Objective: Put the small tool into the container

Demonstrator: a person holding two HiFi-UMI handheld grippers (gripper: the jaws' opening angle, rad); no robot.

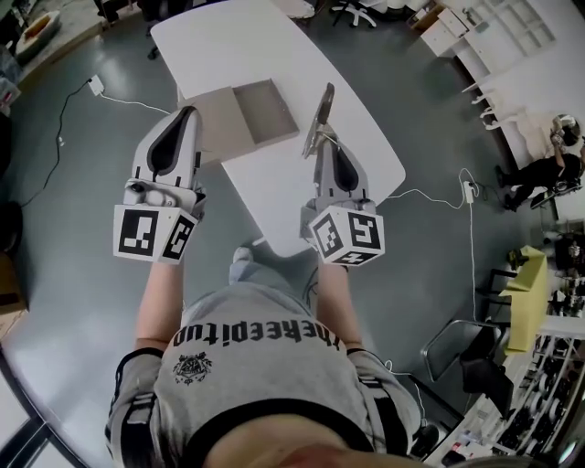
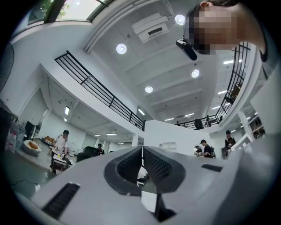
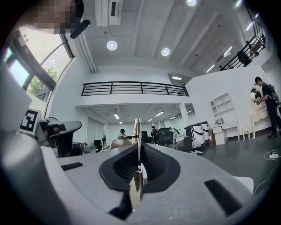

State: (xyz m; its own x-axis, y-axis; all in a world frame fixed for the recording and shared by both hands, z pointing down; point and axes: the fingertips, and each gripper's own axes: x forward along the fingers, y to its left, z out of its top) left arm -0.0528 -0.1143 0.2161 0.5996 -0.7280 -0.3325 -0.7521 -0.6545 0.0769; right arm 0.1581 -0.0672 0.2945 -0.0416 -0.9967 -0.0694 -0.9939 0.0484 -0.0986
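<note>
A shallow open grey-brown cardboard box [image 1: 260, 111] is seen lying flat on the white oval table [image 1: 228, 46]. Just right of the box, a thin tan flat panel [image 1: 323, 114] is held upright, clamped edge-on between the fingers of the right gripper [image 1: 322, 143]. The fingers of the left gripper [image 1: 186, 113] are pressed together with nothing between them, at the box's left edge.

Big open-plan office or lab hall. High ceiling with round recessed lights [image 2: 121, 48], a mezzanine with black railing [image 3: 131, 89], and a grey floor [image 1: 73, 274] with a loose cable [image 1: 64, 110]. White table [image 1: 256, 55], office chairs [image 1: 352, 11], white shelving [image 1: 526, 23], people working at desks [image 2: 61, 145].
</note>
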